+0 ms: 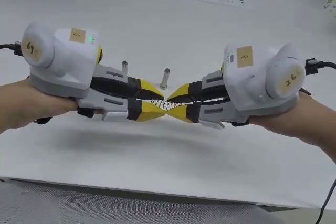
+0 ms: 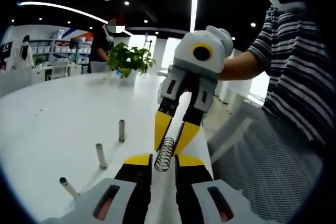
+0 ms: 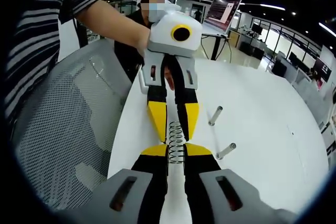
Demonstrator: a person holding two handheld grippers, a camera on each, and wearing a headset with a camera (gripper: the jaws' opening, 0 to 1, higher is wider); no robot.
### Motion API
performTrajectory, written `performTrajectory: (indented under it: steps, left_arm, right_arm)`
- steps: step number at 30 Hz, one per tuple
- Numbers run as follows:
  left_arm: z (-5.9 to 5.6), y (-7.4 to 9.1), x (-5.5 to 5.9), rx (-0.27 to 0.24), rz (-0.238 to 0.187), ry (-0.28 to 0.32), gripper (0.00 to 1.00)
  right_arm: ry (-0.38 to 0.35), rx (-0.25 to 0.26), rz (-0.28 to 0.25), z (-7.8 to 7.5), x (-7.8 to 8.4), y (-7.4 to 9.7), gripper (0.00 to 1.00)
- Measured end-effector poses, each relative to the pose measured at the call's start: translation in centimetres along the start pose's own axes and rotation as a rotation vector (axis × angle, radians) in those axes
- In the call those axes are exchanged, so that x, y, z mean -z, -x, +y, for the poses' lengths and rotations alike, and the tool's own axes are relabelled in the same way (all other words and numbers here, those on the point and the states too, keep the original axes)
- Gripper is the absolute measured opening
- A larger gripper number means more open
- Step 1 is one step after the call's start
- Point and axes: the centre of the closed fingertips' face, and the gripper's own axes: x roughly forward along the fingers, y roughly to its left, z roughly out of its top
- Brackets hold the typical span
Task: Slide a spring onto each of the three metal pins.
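- We judge the step in hand to be a handover or regrip of the spring (image 1: 165, 103), ahead of threading.
- We find the left gripper (image 1: 157, 102) and right gripper (image 1: 172, 104) tip to tip, each clamped on one end of the spring.
- The spring is held above the table (image 1: 157, 150), on our side of the upright pins (image 1: 165, 78). Its long axis lies level, running from gripper to gripper.
- Next move, in our view: one gripper lets go and the other tips the spring upright over a pin.

The left gripper (image 1: 160, 102) and right gripper (image 1: 171, 105) are white, with black jaws and yellow tips. The spring (image 1: 166, 104) is dark silver. At twelve o'clock, grey metal pins (image 1: 165, 78); white table (image 1: 157, 150). A sleeve (image 2: 294, 51) has black-and-white stripes.
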Motion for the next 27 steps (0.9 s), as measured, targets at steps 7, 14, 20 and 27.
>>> performTrajectory:
  steps: [7,14,20,27]
  left_arm:
    - [-0.15,0.13,-0.2,0.005,-0.016,0.011,0.05]
    - [-0.15,0.17,-0.35,0.007,-0.021,0.015,0.04]
    - [-0.37,0.24,-0.46,0.021,-0.026,0.018,0.03]
    - [-0.4,0.18,-0.76,0.028,-0.038,0.017,0.02]
  right_arm:
    - [0.005,-0.009,-0.008,0.14,-0.26,0.18,0.08]
    - [0.013,-0.007,-0.007,0.05,-0.38,0.24,0.08]
    - [0.013,-0.011,-0.017,0.16,-0.47,0.37,0.08]
    - [0.009,-0.005,-0.019,0.17,-0.48,0.5,0.08]
